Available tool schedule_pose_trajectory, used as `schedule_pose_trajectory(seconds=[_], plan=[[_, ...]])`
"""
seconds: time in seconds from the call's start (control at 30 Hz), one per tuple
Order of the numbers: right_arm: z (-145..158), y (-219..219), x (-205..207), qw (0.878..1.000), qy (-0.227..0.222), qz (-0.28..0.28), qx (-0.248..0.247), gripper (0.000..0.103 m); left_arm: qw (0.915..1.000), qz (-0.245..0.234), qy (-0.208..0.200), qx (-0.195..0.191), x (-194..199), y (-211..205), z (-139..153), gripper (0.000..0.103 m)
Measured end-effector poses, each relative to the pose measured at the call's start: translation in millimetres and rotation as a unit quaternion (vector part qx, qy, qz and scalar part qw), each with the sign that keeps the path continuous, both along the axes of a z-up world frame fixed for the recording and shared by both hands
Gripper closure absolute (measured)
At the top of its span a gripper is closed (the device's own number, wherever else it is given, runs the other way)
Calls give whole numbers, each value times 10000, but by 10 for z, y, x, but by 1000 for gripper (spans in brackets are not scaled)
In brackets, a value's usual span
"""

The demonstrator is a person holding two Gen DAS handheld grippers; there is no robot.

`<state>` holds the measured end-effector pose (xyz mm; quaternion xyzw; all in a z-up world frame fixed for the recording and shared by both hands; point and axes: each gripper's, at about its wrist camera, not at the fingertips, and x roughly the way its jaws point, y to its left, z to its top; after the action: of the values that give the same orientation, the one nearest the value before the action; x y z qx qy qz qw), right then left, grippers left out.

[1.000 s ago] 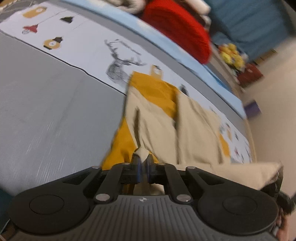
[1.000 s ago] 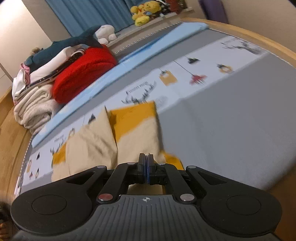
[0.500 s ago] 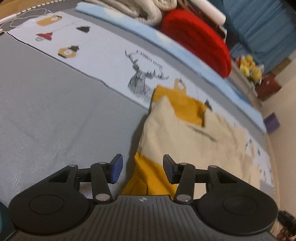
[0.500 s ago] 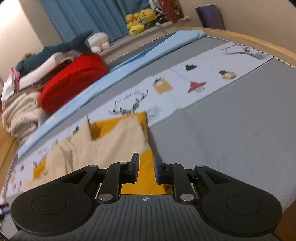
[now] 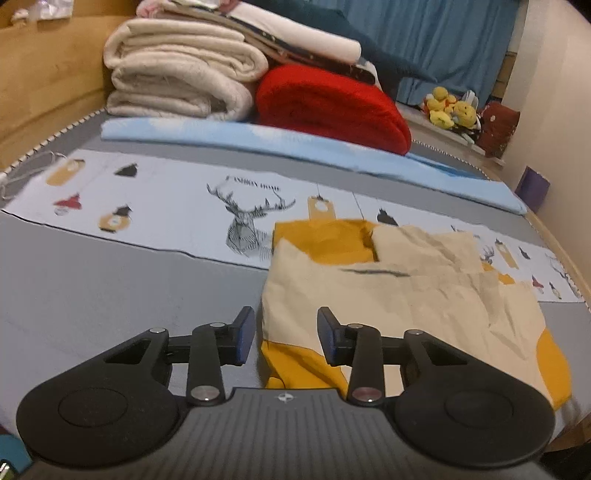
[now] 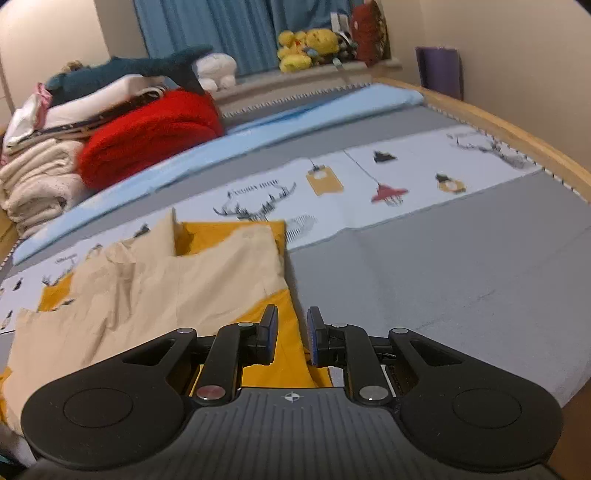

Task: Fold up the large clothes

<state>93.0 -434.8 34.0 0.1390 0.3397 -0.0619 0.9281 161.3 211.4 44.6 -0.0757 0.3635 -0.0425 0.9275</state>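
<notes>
On the grey bed (image 5: 92,295), near its front edge, lies the garment (image 5: 388,295), a beige and mustard piece folded over itself, its far end reaching onto the white printed strip (image 5: 166,206) with the deer drawing. A second ago both grippers were pinched shut on the garment's near edge; now both have let go. The left gripper (image 5: 286,332) has its jaws apart and is narrowing them again, with the garment's left near corner seen in the gap but the pads not pressing it. The right gripper (image 6: 291,334) stands at a narrow gap over the mustard near corner (image 6: 280,325), and its pads do not clamp the cloth either. The cloth, lifted and bunched between the jaws before, now lies flat, and both views have swung up so that the pile at the far side shows in full: cream blankets (image 5: 177,74), a red blanket (image 5: 332,103), a dark teal plush (image 6: 129,70) on top. Beyond it hang blue curtains (image 5: 443,33), with yellow plush toys (image 6: 306,48) on the ledge. The garment's near hem is hidden behind each gripper's body, so how it ends there cannot be made out. Its right side in the left view is blurred and rumpled, and the small dark mark (image 5: 373,272) on the beige is too smeared to read. The light blue sheet (image 6: 221,147) runs between the strip and the pile.
</notes>
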Motion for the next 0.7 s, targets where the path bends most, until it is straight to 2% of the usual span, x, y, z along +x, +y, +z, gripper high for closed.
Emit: schedule_pose_trajectory(seconds=[0.1, 0.13, 0.2, 0.3, 0.47, 0.53, 0.6, 0.63, 0.7], plan=[[197, 27, -46, 9996, -234, 147, -87, 86, 9996, 99, -59, -267, 17, 92, 172, 63], [241, 34, -70, 9992, -311, 193, -128, 86, 9993, 118, -79, -346, 55, 113, 197, 67], [241, 23, -105, 9989, -360, 231, -198, 86, 9990, 122, -87, -415, 153, 128, 186, 69], [109, -26, -76, 9996, -198, 132, -137, 86, 9988, 91, 94, -464, 356, 73, 9, 76], [-72, 20, 139, 9994, 70, 239, -237, 85, 9983, -150, 433, -352, 817, -28, -336, 76], [-111, 25, 235, 9993, 132, 291, -192, 80, 9965, -98, 616, -549, 1004, -2, -460, 72], [-159, -23, 359, 9992, 219, 321, 63, 69, 9949, 72, 703, -715, 1130, 42, -575, 70], [-195, -60, 446, 9988, 293, 339, 213, 66, 9940, 141, 734, -800, 1165, 69, -638, 65], [-307, -131, 669, 9967, 556, 363, 469, 54, 9911, 256, 888, -956, 1209, 118, -793, 60]])
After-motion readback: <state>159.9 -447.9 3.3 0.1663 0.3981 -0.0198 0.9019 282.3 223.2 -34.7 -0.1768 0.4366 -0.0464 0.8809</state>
